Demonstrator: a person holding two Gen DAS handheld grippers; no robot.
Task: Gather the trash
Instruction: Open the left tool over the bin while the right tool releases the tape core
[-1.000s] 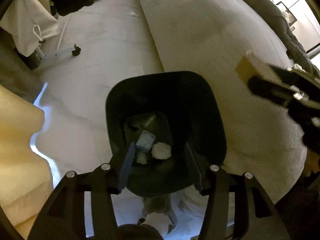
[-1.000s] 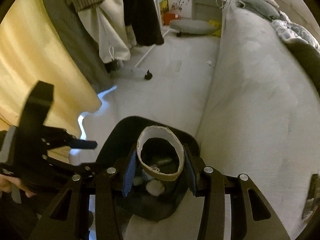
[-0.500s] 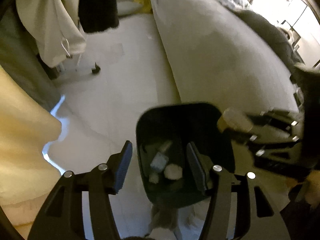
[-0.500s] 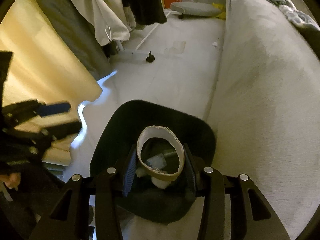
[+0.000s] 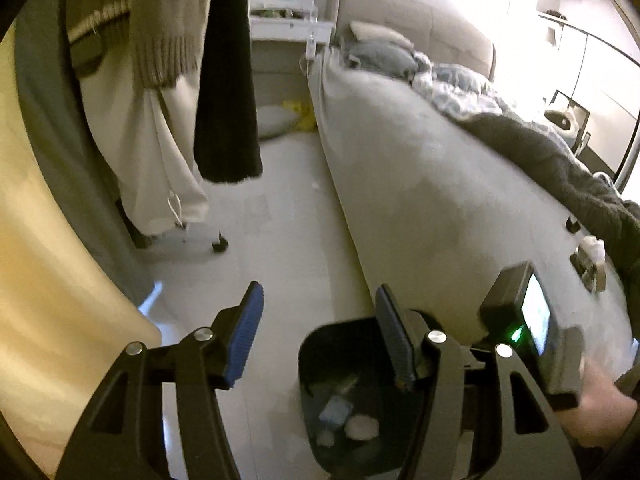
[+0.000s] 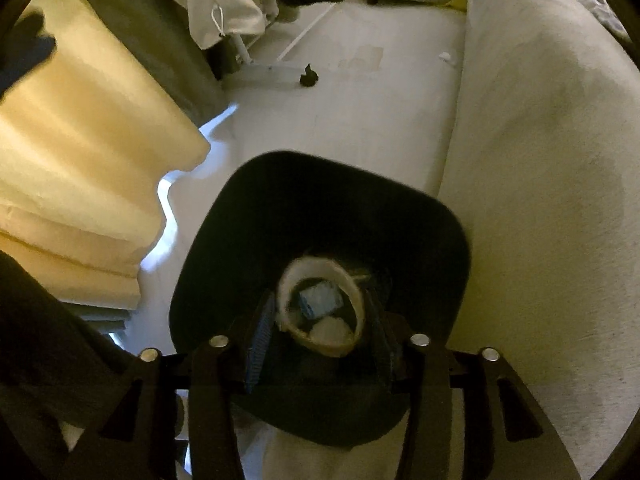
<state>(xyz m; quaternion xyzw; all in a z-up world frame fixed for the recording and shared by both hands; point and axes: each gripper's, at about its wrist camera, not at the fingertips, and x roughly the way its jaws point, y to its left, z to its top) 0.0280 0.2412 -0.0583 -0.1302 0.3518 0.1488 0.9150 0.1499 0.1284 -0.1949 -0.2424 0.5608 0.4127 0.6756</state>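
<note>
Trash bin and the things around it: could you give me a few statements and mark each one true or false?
1. The bin is black. True.
2. The bin is empty. False: a blue packet and a white wad lie inside it.
3. The cardboard ring is lined up over the bin's opening. True.
4. The bin stands on the bed. False: it stands on the floor beside the bed.
5. The left gripper holds a piece of trash. False: nothing is between its jaws, which have just been opening.

Blurred cardboard ring inside black bin, above blue and white trash.
</note>
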